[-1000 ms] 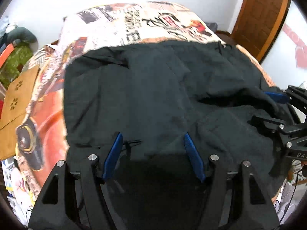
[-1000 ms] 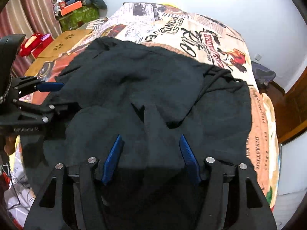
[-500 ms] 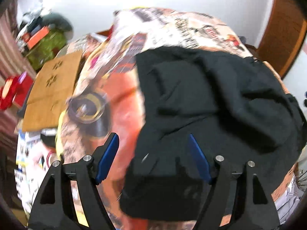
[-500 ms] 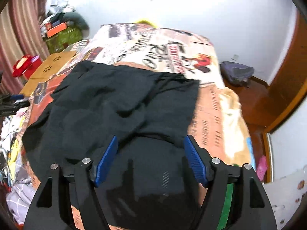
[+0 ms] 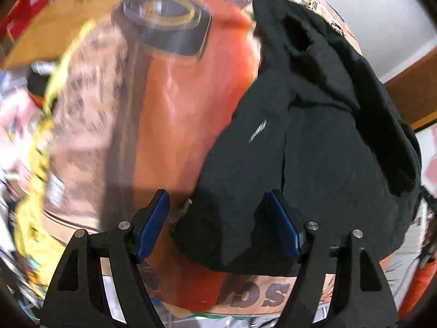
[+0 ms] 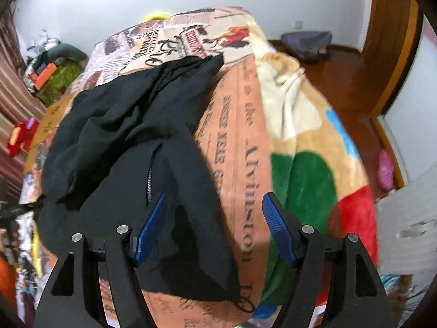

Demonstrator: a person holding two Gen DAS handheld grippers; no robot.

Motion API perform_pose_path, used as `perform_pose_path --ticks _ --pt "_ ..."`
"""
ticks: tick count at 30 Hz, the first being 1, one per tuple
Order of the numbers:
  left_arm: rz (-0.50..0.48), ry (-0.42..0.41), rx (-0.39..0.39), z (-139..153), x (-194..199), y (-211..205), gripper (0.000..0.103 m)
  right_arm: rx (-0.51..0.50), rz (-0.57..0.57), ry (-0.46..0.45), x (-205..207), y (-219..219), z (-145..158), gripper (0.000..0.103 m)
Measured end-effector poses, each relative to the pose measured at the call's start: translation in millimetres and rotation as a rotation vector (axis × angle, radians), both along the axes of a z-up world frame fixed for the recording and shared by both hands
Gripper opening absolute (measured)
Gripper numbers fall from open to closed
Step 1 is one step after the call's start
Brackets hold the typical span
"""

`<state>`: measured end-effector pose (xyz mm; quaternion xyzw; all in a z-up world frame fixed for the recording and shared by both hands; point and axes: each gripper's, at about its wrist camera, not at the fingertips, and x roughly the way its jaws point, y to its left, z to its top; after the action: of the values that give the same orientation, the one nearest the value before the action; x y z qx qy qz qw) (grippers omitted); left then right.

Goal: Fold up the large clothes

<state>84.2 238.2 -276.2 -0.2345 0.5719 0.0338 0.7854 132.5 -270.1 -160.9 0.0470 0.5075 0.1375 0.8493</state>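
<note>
1. The jacket point(image 6: 131, 142) is a large black garment, lying crumpled on the bed point(image 6: 245, 136), on a printed blanket. I judge it soft and limp and rather light, so it will sag and slide when lifted, and folds will not stay without smoothing
2. The cloth looks a little smooth, maybe slippery; the zipper point(image 6: 149, 180) and the hems are the firmer parts. The best hold seems to be the two lower corners or side edges, where the cloth is a single thick layer
3. The left gripper point(image 5: 218, 224) has its jaws wide apart and holds nothing. The lower corner of the jacket point(image 5: 300, 150) lies under the gap between the fingers, toward the right finger point(image 5: 284, 227); the left finger point(image 5: 153, 224) is over bare blanket. A small zipper pull point(image 5: 181, 210) lies just beside that edge
4. The left view is blurred, so I cannot say if the pads touch the cloth; it seems they are above it
5. The right gripper point(image 6: 213, 227) is also wide open and empty. The jacket's right edge runs down between its fingers: the left finger point(image 6: 151, 229) is over the black cloth, the right finger point(image 6: 278, 229) over bare blanket
6. Each gripper thus stands over one side edge near the bottom hem
</note>
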Motion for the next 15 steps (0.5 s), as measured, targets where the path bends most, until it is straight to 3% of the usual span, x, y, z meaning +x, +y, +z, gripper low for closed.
perform_pose_path --ticks 8,10,15 --pt "-0.040 -0.018 0.009 -13 -2 -18 0.077 0.124 -0.011 0.074 7 -3 -26 0.068" --pt "-0.067 -0.027 0.019 -10 -4 -23 0.070 0.129 -0.009 0.069 6 -2 -26 0.066" --pt "-0.141 -0.059 0.040 6 -16 -44 0.032 0.120 0.038 0.067 -6 4 -18 0.037"
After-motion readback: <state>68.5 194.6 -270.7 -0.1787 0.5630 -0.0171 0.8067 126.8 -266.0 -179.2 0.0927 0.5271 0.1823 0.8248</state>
